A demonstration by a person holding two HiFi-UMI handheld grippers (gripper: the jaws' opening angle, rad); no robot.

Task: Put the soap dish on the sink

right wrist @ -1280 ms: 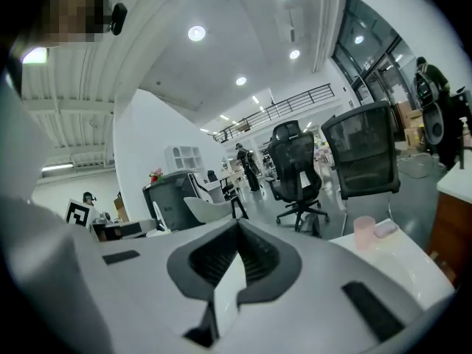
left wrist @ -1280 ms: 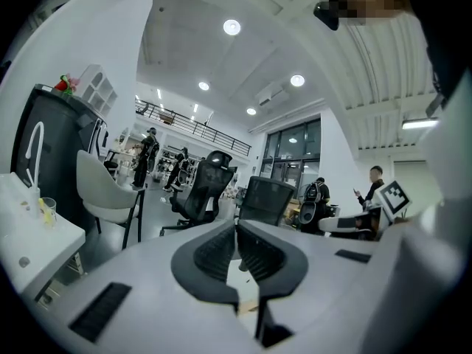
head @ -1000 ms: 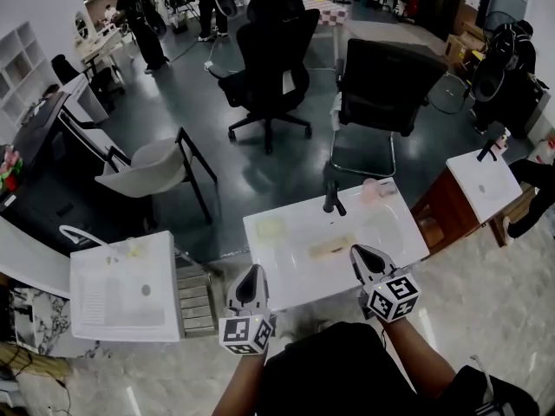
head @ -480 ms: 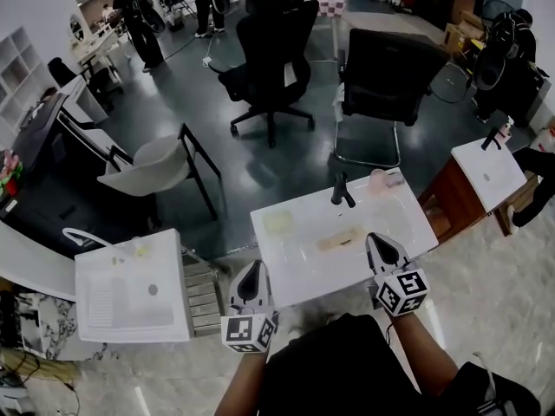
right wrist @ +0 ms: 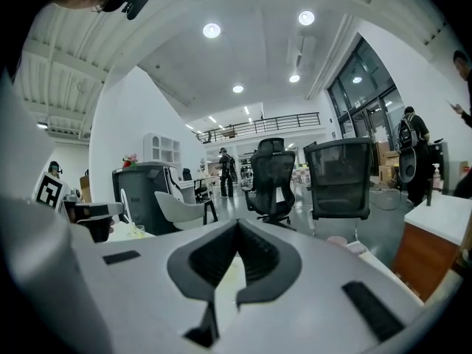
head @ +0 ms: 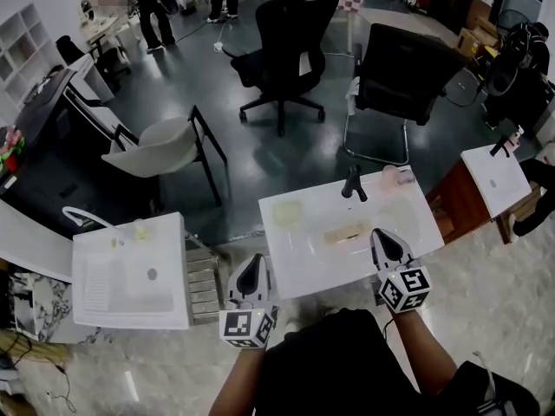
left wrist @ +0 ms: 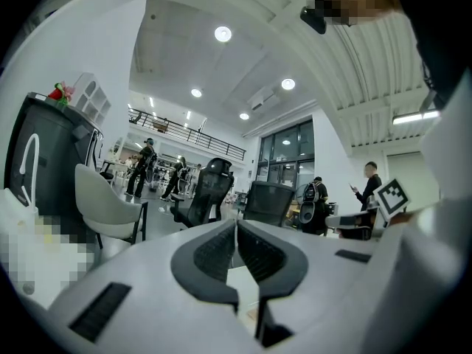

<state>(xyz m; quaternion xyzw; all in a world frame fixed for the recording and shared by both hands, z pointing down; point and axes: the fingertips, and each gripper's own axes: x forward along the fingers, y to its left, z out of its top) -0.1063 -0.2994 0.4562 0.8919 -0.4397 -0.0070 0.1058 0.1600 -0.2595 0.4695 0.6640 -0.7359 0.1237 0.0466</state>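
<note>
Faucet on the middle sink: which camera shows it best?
The head view: the black faucet stands clear at the sink's far edge. Neither gripper view shows it; their own shut jaws fill the foreground.

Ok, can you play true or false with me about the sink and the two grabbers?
1. The left gripper and the right gripper are both shut, with nothing in them. True.
2. The faucet on the middle sink is white. False: it is black.
3. The right gripper holds the pink cup. False: the cup stands at the sink's far edge, beside the faucet.
4. A light grey chair stands on the floor beyond the sinks. True.
</note>
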